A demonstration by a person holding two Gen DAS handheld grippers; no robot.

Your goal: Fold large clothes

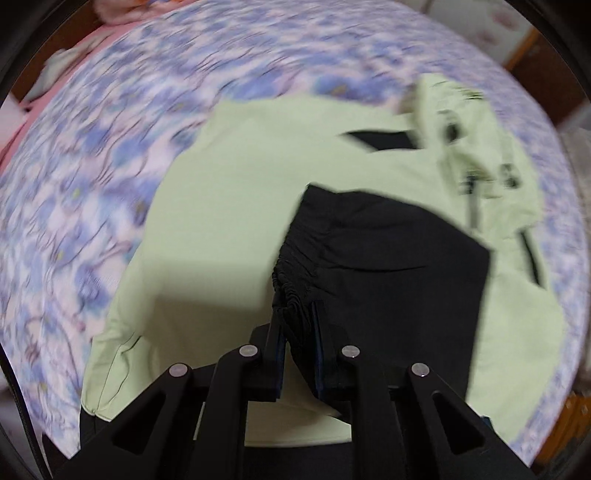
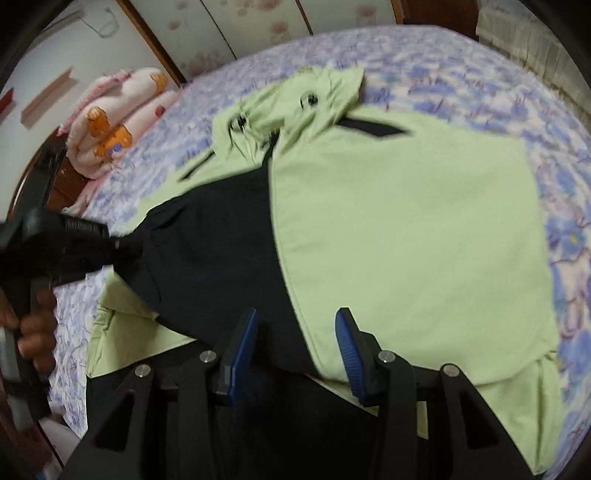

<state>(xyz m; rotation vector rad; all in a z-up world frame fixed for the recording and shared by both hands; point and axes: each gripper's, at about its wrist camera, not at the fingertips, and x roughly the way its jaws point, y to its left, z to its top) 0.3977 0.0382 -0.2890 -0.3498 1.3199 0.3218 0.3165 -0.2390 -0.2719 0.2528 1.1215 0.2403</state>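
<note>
A light green jacket with black sleeves and a hood lies spread on the bed. My left gripper is shut on the gathered cuff of a black sleeve, which lies across the jacket's body. In the right wrist view the jacket fills the middle and the black sleeve runs to the left gripper at the left edge. My right gripper is open, its blue pads above the sleeve and the green hem, holding nothing.
The bed has a blue and purple floral sheet. A folded pink blanket lies at its far left corner. A wooden bed frame and a wall with sliding doors lie beyond.
</note>
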